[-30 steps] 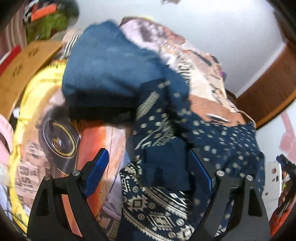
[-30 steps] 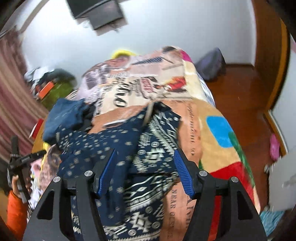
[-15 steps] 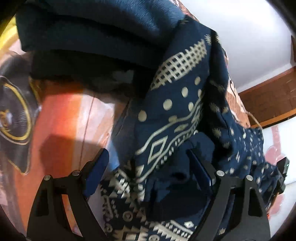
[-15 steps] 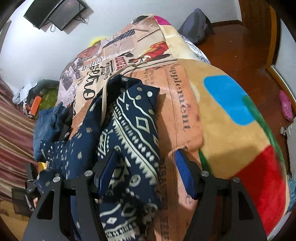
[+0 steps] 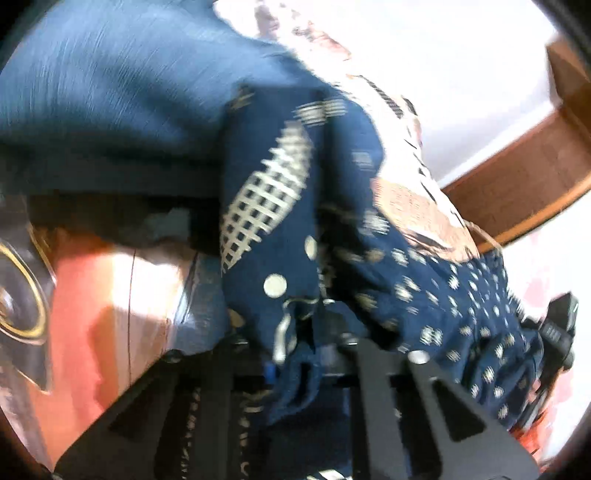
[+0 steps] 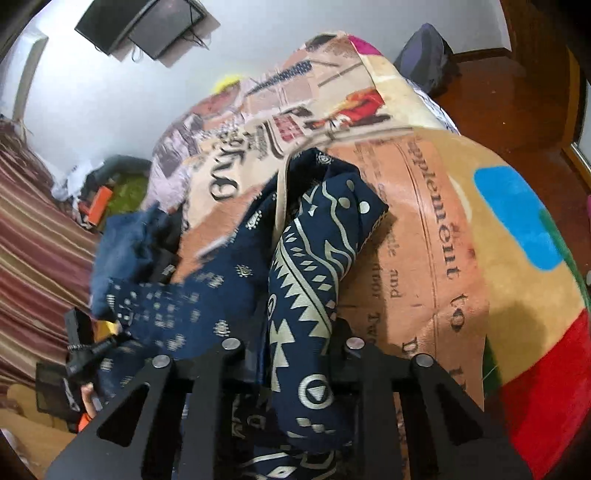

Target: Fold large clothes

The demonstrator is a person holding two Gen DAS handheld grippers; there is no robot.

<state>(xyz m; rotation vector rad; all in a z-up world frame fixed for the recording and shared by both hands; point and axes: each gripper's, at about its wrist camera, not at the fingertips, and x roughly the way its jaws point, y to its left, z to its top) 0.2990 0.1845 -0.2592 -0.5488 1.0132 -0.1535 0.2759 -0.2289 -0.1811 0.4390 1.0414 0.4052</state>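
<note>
Navy patterned garment point(image 6: 306, 280): left hand-held gripper point(image 5: 295, 365) & right hand-held gripper point(image 6: 291, 354) both closing on bunched cloth. Grab step; next, lift & spread flat on bed point(image 6: 443, 258).

The left wrist view is smeared by motion blur, so the print of the patterned navy garment point(image 5: 280, 236) and of the blanket point(image 5: 110, 295) cannot be read there. The left gripper's point(image 5: 295, 365) fingertips are buried in bunched cloth as its jaws are closing. The right gripper's point(image 6: 291, 350) pads are likewise covered by a gathered fold. The plain blue garment point(image 5: 110, 92) is cut off at the left edge. The wall-mounted screen point(image 6: 144, 27) is cropped by the far edge.
</note>
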